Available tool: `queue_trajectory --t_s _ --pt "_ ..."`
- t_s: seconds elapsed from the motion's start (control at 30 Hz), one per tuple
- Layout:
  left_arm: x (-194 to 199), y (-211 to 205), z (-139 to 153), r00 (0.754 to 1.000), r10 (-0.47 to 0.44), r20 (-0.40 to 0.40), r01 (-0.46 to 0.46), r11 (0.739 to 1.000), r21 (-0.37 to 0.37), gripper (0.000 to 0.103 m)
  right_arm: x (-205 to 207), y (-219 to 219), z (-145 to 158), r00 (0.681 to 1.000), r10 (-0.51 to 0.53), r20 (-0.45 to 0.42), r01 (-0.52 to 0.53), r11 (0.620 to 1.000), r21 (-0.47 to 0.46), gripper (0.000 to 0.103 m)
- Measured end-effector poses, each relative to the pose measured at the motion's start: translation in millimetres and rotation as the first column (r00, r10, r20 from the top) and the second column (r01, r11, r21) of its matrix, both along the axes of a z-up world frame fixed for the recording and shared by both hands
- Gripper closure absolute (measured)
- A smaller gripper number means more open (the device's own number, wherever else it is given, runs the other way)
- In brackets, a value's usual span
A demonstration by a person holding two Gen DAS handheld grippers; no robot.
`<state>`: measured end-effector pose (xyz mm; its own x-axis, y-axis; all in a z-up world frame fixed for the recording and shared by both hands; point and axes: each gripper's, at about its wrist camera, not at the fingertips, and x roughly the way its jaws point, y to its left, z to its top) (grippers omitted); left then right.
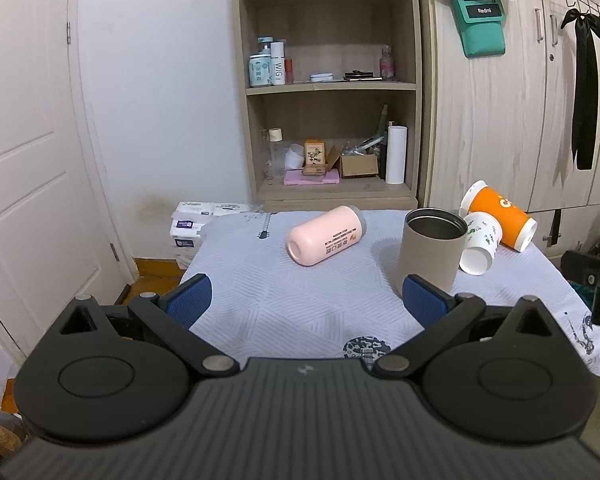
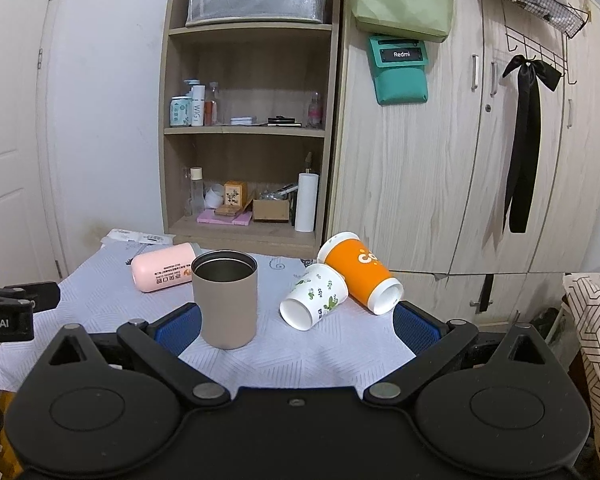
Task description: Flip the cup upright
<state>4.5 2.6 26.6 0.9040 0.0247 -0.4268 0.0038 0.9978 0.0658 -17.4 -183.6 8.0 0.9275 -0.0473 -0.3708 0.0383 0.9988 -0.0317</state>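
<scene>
A taupe metal cup (image 1: 432, 250) (image 2: 225, 300) stands upright, mouth up, on the cloth-covered table (image 1: 280, 300) (image 2: 300, 352). A pink cup (image 1: 324, 236) (image 2: 162, 267) lies on its side. A white floral paper cup (image 1: 480, 242) (image 2: 314, 296) and an orange paper cup (image 1: 500, 216) (image 2: 360, 272) lie on their sides, touching. My left gripper (image 1: 306, 300) is open and empty, near the table's front. My right gripper (image 2: 298, 328) is open and empty; the taupe cup is just inside its left finger and the white cup lies ahead between its fingers.
A wooden shelf unit (image 1: 328, 84) (image 2: 248, 120) with bottles and boxes stands behind the table. A wardrobe (image 1: 500, 100) (image 2: 460, 160) is to the right, a white door (image 1: 28, 160) to the left. Tissue packs (image 1: 192, 224) sit beyond the table's far left corner.
</scene>
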Motion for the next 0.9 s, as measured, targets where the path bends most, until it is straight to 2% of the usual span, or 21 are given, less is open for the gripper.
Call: queue_trajectory --t_s 0.9 --pt "0.5 0.6 -3.0 1.0 0.025 -0.008 -0.025 0.999 0.022 0.0 -0.4 1.2 -2.4 1.0 -0.013 -0.013 0.013 1.0 -0.014 0.0"
